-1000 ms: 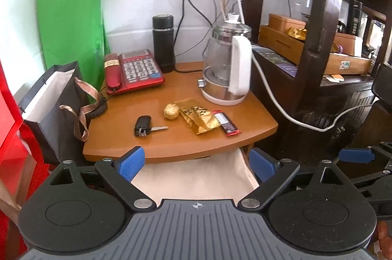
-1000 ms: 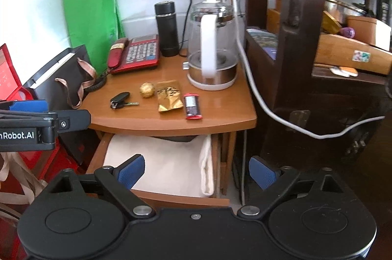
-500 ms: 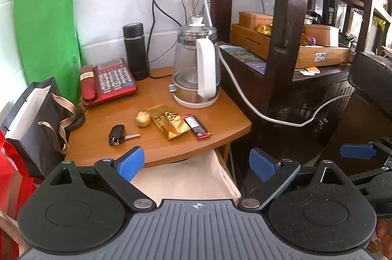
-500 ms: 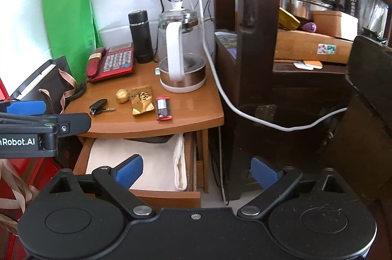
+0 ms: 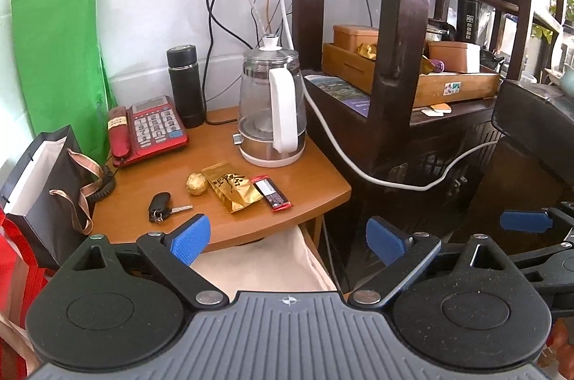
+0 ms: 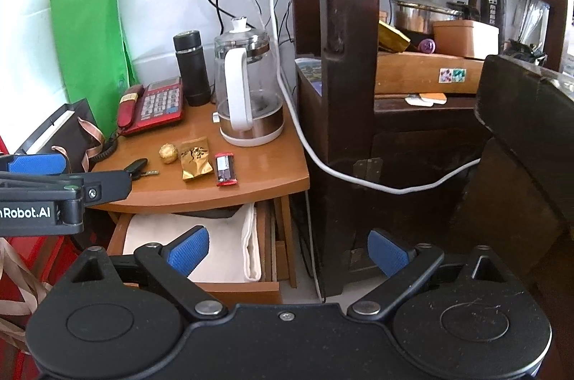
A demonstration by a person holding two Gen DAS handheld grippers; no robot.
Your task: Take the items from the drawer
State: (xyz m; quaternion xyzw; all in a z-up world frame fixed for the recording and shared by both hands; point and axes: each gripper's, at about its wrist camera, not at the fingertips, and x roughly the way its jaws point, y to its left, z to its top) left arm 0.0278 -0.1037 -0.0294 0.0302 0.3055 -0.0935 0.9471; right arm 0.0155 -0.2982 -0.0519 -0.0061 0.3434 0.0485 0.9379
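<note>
While both tongs are held back from the worktop point(image 6: 251, 179), the left tongs point(image 5: 287, 238) and right tongs point(image 6: 288, 249) are seen spread wide, nothing between them. The drawer point(image 6: 265, 258) is pulled out beneath the worktop, a white cloth point(image 6: 222, 236) lying inside. A key fob point(image 5: 159, 206), gold ball point(image 5: 196, 183), gold packet point(image 5: 233, 186) and dark bar point(image 5: 274, 199) are laid in a row on top.

On the orange-brown wooden table point(image 5: 305, 186) lie a gold foil ball point(image 5: 196, 183), a gold packet point(image 5: 231, 186) with black characters, a red-edged dark bar point(image 5: 271, 193) and a black key point(image 5: 160, 207), with a red telephone point(image 5: 147, 129), black flask point(image 5: 184, 86) and green bag point(image 5: 53, 57) farther back, and cream cloth point(image 6: 201, 240) in the drawer point(image 6: 247, 290).
</note>
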